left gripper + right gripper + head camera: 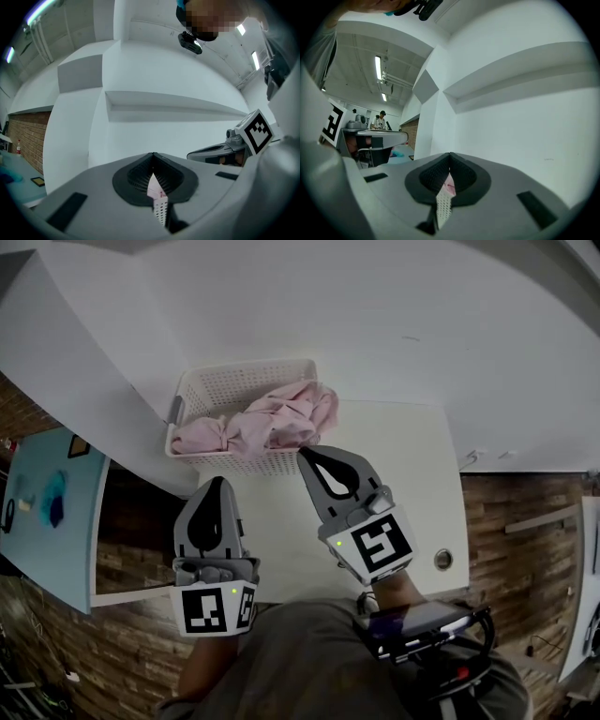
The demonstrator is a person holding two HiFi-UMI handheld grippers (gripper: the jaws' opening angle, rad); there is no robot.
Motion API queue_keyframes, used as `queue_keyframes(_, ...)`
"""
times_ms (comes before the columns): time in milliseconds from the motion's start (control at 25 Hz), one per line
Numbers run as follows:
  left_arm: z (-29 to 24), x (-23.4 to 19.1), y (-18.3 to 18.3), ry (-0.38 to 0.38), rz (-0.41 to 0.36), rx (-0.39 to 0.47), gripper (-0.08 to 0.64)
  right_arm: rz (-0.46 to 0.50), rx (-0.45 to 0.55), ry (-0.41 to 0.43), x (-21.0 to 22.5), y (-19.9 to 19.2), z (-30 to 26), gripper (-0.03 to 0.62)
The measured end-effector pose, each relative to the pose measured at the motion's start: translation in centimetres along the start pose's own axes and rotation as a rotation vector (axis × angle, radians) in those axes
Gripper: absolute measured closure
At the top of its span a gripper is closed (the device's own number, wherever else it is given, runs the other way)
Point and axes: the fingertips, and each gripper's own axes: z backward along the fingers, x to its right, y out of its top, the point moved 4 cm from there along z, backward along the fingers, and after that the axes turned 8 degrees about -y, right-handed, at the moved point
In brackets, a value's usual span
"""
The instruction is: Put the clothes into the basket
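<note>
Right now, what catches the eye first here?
The pink clothes heaped in the white basket at the far side of the table. In front, the left gripper and right gripper point at it, jaws shut and empty, the right tip nearest the basket's front wall.

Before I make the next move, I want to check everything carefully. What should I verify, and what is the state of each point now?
1. Pink clothes inside the basket: ok.
2. Left gripper fingers shut with nothing held: ok.
3. Right gripper fingers shut with nothing held: ok.
4. Left gripper apart from the basket: ok.
5. Right gripper tip apart from the basket's near wall: cannot tell, they look very close in the head view.
6. No clothes left on the table: ok for the visible part.
</note>
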Motion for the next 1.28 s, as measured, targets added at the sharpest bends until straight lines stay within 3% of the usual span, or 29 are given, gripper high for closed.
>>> queue_keyframes(1280,0.4,0.5,-1.4,-0.01,0.038,-0.03,0.552,-0.029,-0.029,0.016,-0.2,-0.9,0.8,0.584)
